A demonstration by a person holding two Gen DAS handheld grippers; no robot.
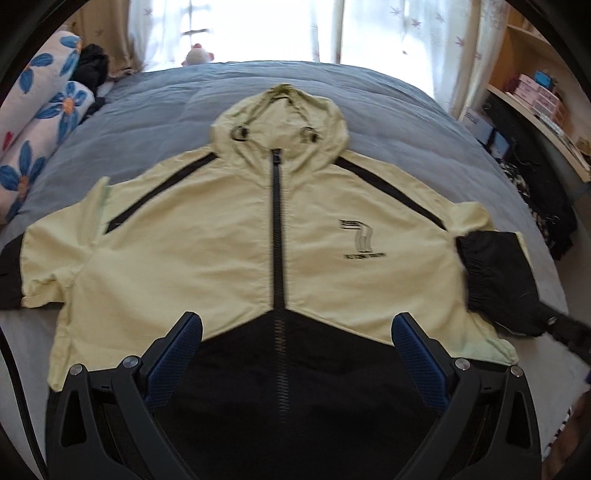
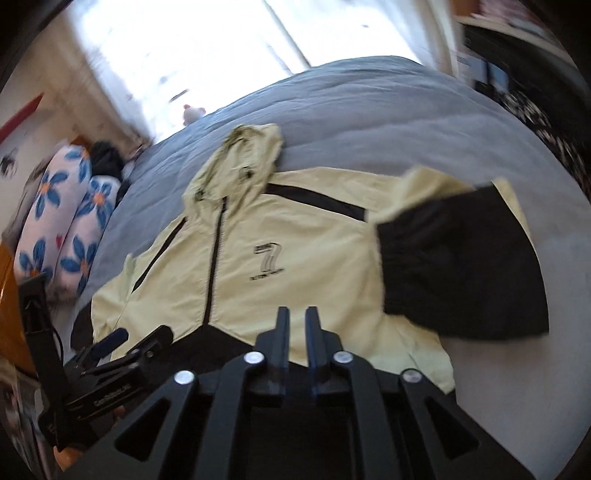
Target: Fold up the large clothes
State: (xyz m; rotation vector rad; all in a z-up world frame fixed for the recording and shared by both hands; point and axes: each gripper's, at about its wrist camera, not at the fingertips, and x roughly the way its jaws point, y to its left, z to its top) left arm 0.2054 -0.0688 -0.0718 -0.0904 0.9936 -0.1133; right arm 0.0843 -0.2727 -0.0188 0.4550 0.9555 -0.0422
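**Two grippers above a spread yellow-and-black jacket**

Two black grippers hang over the near hem of the garment. The left gripper has angular, cut-out black arms with round silver rivets, and its fingers carry blue pads with a fine dimpled grid. Its jaws are spread wide and grasp nothing; the black lower panel and the zip show in the gap between them. The right gripper has its two slim fingers nearly together, a narrow slit left between them, with no cloth caught in that slit; it touches nothing that can be seen.

The jacket lies flat, front up, on the bed. Its fabric is thin, matte and lightly creased: pale yellow across the chest, black in a V-shaped lower panel, with slanting black stripes at the shoulders. A dark toothed zipper runs straight up the middle. A small printed logo sits on the chest. One sleeve is folded inward so its black, gathered cuff rests at the jacket's edge. The hood lies rounded and flat beyond the collar.

Further off, the quilted grey-blue cover is smooth, rolled bedding with blue flowers lies at its side, and a sheer bright curtain hangs behind.
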